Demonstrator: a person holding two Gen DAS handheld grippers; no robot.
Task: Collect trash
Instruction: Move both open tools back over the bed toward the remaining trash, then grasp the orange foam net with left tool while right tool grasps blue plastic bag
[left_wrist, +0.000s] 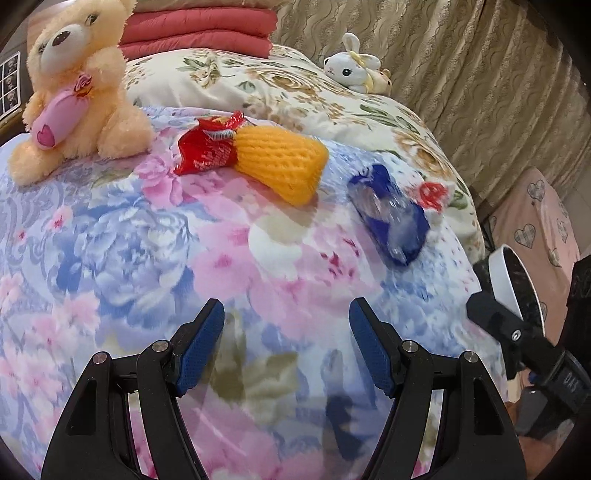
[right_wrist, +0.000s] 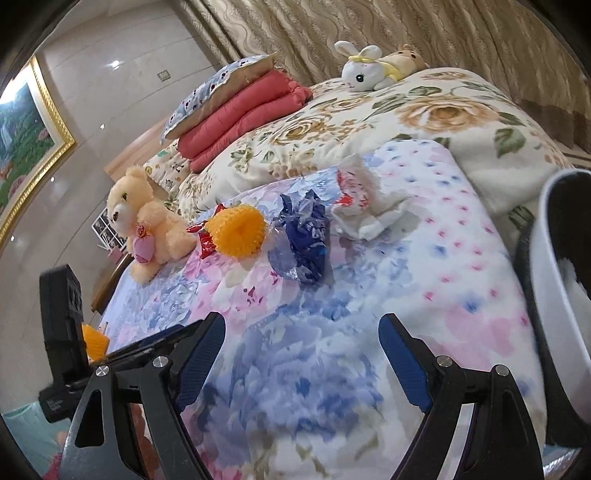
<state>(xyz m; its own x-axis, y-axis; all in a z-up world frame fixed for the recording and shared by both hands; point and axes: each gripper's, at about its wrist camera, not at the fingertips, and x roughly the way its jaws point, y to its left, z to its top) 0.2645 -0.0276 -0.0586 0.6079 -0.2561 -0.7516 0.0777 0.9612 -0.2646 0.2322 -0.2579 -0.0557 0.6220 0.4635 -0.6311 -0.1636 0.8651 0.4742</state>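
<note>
Several pieces of trash lie on the floral quilt (left_wrist: 110, 240). They are a red foil wrapper (left_wrist: 207, 147), an orange foam net (left_wrist: 284, 164), a crumpled blue plastic wrapper (left_wrist: 388, 214) and a white-and-red paper wad (left_wrist: 432, 195). My left gripper (left_wrist: 286, 314) hangs open and empty over the quilt, short of the blue wrapper. In the right wrist view the orange net (right_wrist: 238, 230), blue wrapper (right_wrist: 303, 240) and paper wad (right_wrist: 365, 206) lie ahead. My right gripper (right_wrist: 302, 325) is open and empty, well short of them. A white bin (right_wrist: 554, 288) with a dark lining stands at the right.
A peach teddy bear (left_wrist: 77, 92) sits on the quilt left of the trash. A white plush bunny (left_wrist: 354, 66) lies on the flowered blanket (left_wrist: 277, 85) behind. Folded red bedding (right_wrist: 240, 118) and a pillow are stacked further back. Beige curtains (left_wrist: 461, 74) hang beyond the bed.
</note>
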